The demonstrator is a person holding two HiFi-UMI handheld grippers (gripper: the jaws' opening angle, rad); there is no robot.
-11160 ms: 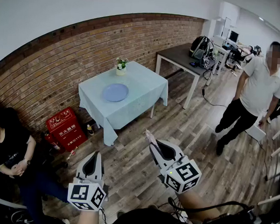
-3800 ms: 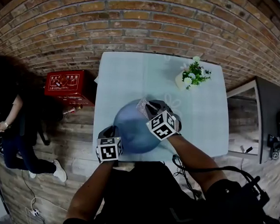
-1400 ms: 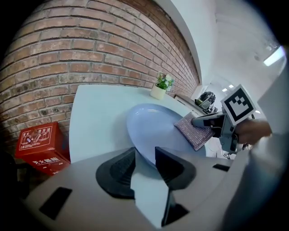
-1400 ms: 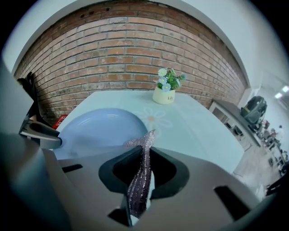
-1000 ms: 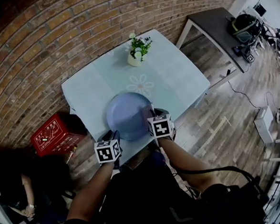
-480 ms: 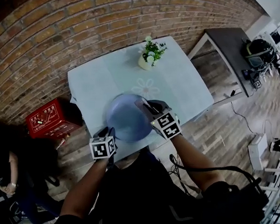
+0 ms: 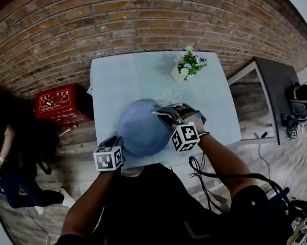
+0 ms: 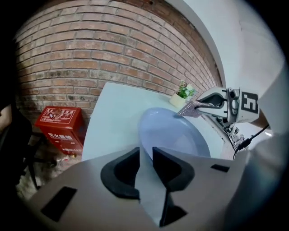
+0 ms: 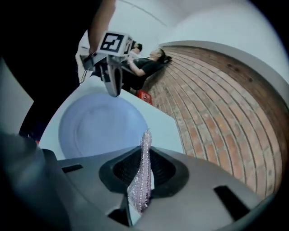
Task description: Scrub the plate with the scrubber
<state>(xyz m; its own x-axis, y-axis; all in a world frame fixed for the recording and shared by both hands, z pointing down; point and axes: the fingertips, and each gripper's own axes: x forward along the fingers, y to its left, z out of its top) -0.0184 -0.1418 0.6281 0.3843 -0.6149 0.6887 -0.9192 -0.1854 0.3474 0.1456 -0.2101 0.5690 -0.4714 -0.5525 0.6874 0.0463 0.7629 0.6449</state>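
Head view: round pale-blue plate (image 7: 140, 128) sits flat on the square table with the light-blue cloth (image 7: 120, 72), close to the person's edge. Left gripper (image 8: 146, 155) is at the plate's near-left rim. Left gripper view shows that rim running between its jaws, which are closing; can't confirm the pads are biting yet. Right gripper (image 9: 145, 158) is clamped on the thin glittery silver-lilac scrubber (image 9: 142, 180), pinched edge-on between the fingers with its tip sticking out past them. The tip is at the plate's far-right rim, touching or just above it, can't tell which.

Status, my read: setup nearly done, scrubbing itself not visibly under way.
- Scrubber in hand: done.
- Plate steadied: in progress.
- Left to do: finish the left grip, get the scrubber onto the plate surface, work across the well and rim.

Plate shows no suds or marks in any view, so coverage can't be judged from the surface. White pot of flowers (image 7: 182, 69) is well apart at the far side, no interference.
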